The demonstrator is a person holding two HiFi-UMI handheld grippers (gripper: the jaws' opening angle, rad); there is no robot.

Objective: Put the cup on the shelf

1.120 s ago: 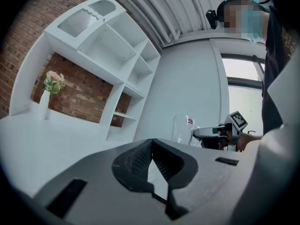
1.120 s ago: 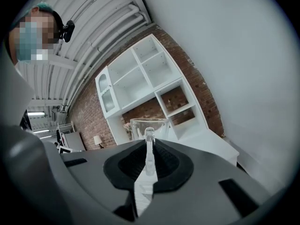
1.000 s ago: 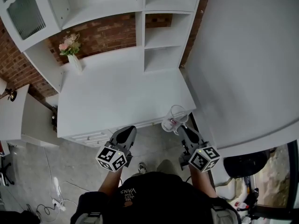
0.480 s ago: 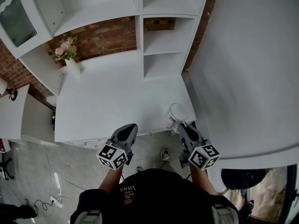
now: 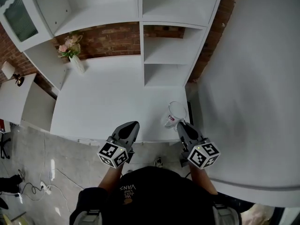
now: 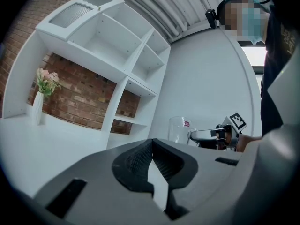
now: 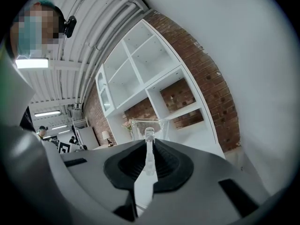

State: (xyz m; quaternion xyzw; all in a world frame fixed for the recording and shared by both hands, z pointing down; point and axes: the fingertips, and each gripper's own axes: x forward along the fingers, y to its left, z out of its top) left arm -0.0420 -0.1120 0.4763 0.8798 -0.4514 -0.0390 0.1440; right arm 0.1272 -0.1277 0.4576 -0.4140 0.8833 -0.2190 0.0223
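Observation:
A clear glass cup (image 5: 175, 114) with a small red label hangs over the near right part of the white counter (image 5: 108, 107). My right gripper (image 5: 181, 123) is shut on its handle; in the right gripper view the cup (image 7: 148, 128) stands just beyond the jaws with the handle pinched between them. My left gripper (image 5: 131, 125) hovers at the counter's front edge, shut, with nothing in it (image 6: 151, 159). From the left gripper view the cup (image 6: 180, 130) shows to the right. The white shelf unit (image 5: 168, 50) with open compartments rises at the back of the counter.
A white vase of pink flowers (image 5: 72, 50) stands at the counter's back left against the brick wall. A big white wall panel (image 5: 253, 93) closes the right side. A lower white table with a small lamp (image 5: 10, 71) sits at the far left. Cables lie on the floor.
Both grippers and the cup have moved forward over the counter toward the shelf unit. The cup stays held by the right gripper.

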